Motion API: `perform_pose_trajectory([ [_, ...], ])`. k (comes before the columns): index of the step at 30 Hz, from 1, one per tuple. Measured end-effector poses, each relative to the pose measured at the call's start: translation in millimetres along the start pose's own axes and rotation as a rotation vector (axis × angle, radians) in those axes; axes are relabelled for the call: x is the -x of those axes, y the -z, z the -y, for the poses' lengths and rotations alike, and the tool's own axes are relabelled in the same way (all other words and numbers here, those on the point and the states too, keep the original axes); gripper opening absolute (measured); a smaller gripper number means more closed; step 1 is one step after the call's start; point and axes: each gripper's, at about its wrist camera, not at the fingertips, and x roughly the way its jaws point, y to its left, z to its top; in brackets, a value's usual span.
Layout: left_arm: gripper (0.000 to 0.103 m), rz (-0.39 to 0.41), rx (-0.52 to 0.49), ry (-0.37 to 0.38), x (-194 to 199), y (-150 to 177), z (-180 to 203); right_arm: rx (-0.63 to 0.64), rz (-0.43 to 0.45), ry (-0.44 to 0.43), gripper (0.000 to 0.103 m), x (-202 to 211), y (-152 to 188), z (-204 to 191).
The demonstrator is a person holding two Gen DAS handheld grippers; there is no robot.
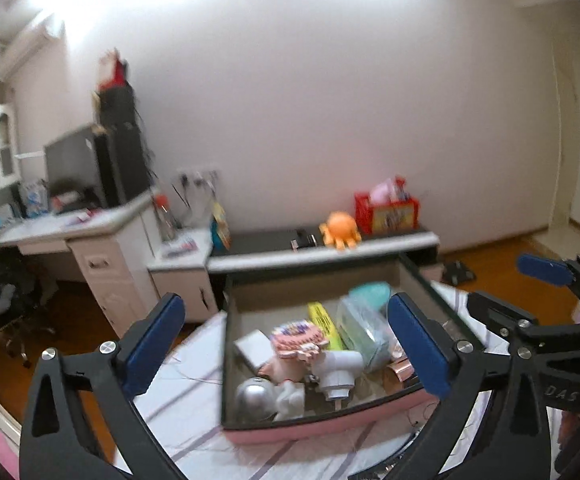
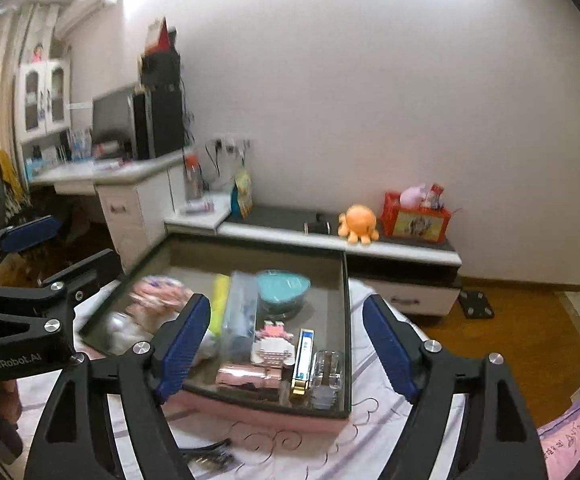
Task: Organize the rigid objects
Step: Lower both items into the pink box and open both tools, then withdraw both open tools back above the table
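Observation:
A pink box with a dark rim (image 1: 290,432) (image 2: 274,412) lies on a white bedsheet and holds several small things: a white camera-like toy (image 1: 339,372), a silver dome (image 1: 256,398), a pink badge (image 1: 299,336), a yellow box (image 1: 323,324) (image 2: 220,304), a teal bowl (image 2: 284,288), a rose-gold tube (image 2: 246,376), a blue-white box (image 2: 303,360) and a clear case (image 2: 325,376). My left gripper (image 1: 290,344) is open and empty above the box. My right gripper (image 2: 290,344) is open and empty above the box's near right part.
A low dark-topped cabinet (image 1: 329,256) (image 2: 369,240) behind the box carries an orange plush octopus (image 1: 339,230) (image 2: 357,222) and a red basket (image 1: 387,210) (image 2: 415,216). A white desk with a monitor (image 1: 78,164) stands at the left. Wooden floor (image 2: 509,320) lies to the right.

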Motion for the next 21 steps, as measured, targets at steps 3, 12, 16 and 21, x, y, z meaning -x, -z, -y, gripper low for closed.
perform_pose_trajectory([
  [3,0.103,0.069,0.006,-0.03,47.8,-1.9,-4.2,0.001,0.069,-0.002,0.084,41.6,-0.8,-9.4],
  [12,0.103,0.168,0.045,-0.048,151.7,19.6,-6.4,-0.003,0.187,-0.007,0.103,142.4,19.7,-33.3],
  [16,0.103,0.181,0.048,-0.034,184.7,33.6,-2.0,-0.018,0.21,-0.017,0.103,172.1,33.1,-39.5],
  [21,0.103,0.194,0.028,-0.031,213.5,48.0,6.4,-0.019,0.22,-0.004,0.103,195.9,51.5,-46.2],
])
